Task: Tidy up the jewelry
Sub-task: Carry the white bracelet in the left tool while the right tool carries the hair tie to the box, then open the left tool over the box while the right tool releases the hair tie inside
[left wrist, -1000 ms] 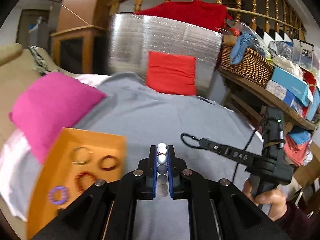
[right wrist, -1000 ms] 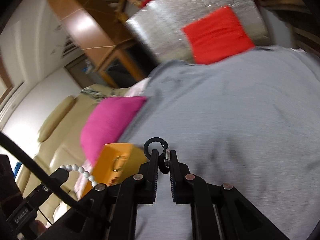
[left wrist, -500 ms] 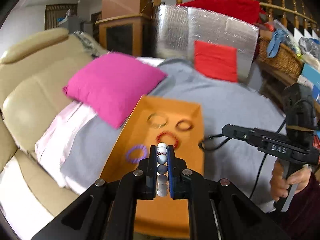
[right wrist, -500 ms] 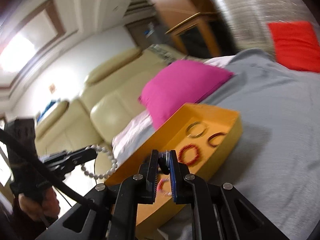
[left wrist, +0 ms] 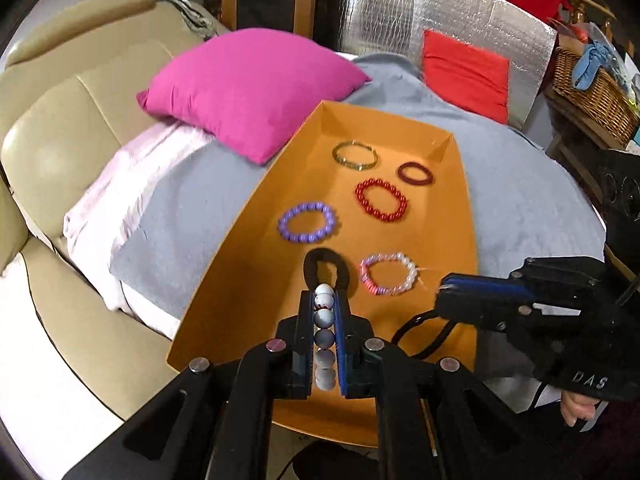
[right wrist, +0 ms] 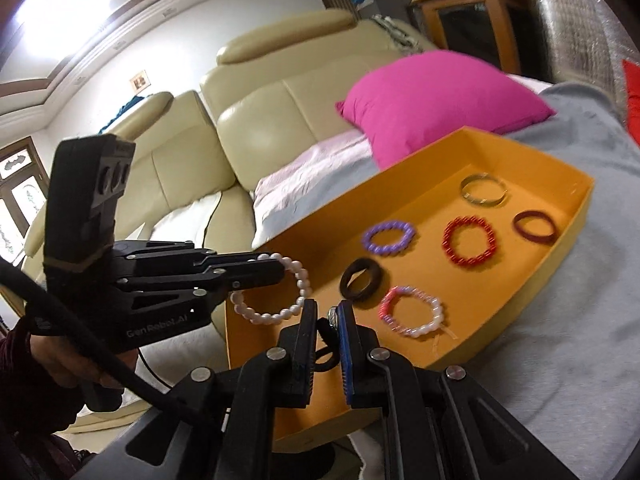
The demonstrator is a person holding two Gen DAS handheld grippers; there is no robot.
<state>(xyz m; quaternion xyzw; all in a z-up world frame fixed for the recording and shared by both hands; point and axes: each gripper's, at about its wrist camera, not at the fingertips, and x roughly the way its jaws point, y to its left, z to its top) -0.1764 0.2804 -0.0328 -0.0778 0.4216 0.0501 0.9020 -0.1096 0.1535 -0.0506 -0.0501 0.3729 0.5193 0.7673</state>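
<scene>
Left gripper [left wrist: 324, 312] is clamped on a white bead bracelet [right wrist: 276, 292], held above the near end of the orange tray [left wrist: 240, 248]. Right gripper [right wrist: 325, 320] pinches a black looped cord [right wrist: 322, 356] beside it. Risk: released high, the bracelet may bounce onto the pink bracelet [left wrist: 390, 274].

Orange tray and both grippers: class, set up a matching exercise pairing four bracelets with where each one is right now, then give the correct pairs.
Column one:
1. white bracelet
2. gold bangle
3. black bracelet
4. maroon bracelet

Column two:
A. far end of the tray, beside the maroon bracelet
B. held in the left gripper
C. by the far right corner of the tray
D. near end of the tray, beside the pink-and-white bracelet

Pairs: 1-B, 2-A, 3-D, 4-C
</scene>
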